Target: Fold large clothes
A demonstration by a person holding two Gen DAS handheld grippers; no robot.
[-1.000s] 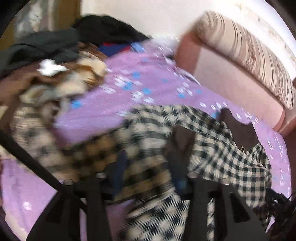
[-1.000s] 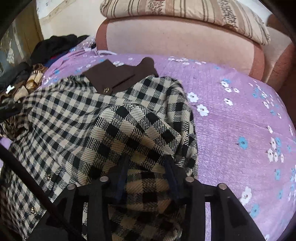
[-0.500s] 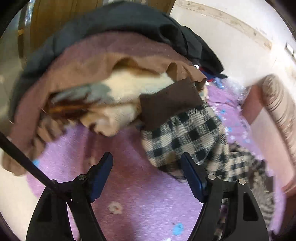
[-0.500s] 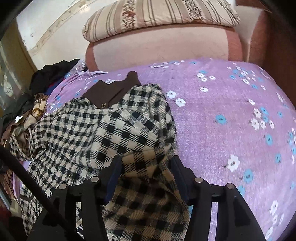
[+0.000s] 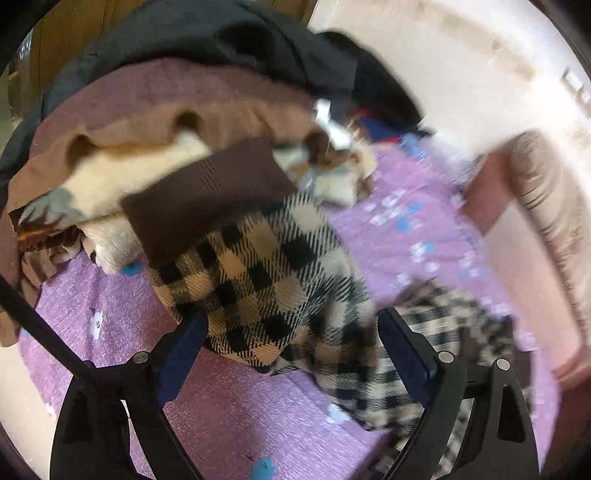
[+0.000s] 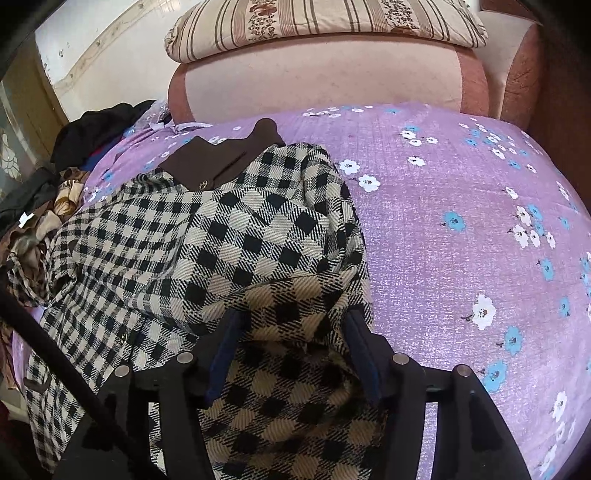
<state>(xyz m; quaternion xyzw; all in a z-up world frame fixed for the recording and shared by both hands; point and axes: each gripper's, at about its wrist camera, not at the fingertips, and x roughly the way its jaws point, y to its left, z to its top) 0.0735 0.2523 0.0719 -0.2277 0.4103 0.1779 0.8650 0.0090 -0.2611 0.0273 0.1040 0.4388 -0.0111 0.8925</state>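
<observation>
A black-and-cream checked coat [image 6: 207, 243] with a dark brown collar [image 6: 218, 162] lies spread on the purple flowered bedsheet [image 6: 461, 221]. My right gripper [image 6: 295, 325] is open, its jaws wide apart over a folded-over part of the coat. In the left wrist view, a checked sleeve [image 5: 266, 280] with a brown cuff [image 5: 199, 199] lies between the wide-open fingers of my left gripper [image 5: 291, 332]. The sleeve rests on the sheet [image 5: 240, 413], not pinched.
A heap of other clothes [image 5: 155, 110], dark, mauve, brown and cream, lies just beyond the sleeve; it also shows at the left in the right wrist view [image 6: 48, 206]. A pink headboard [image 6: 321, 81] with a striped pillow [image 6: 325, 22] bounds the far side.
My left gripper let go of the coat, opened and swung left to the sleeve near the clothes heap. My right gripper opened and let the folded coat part settle on the bed.
</observation>
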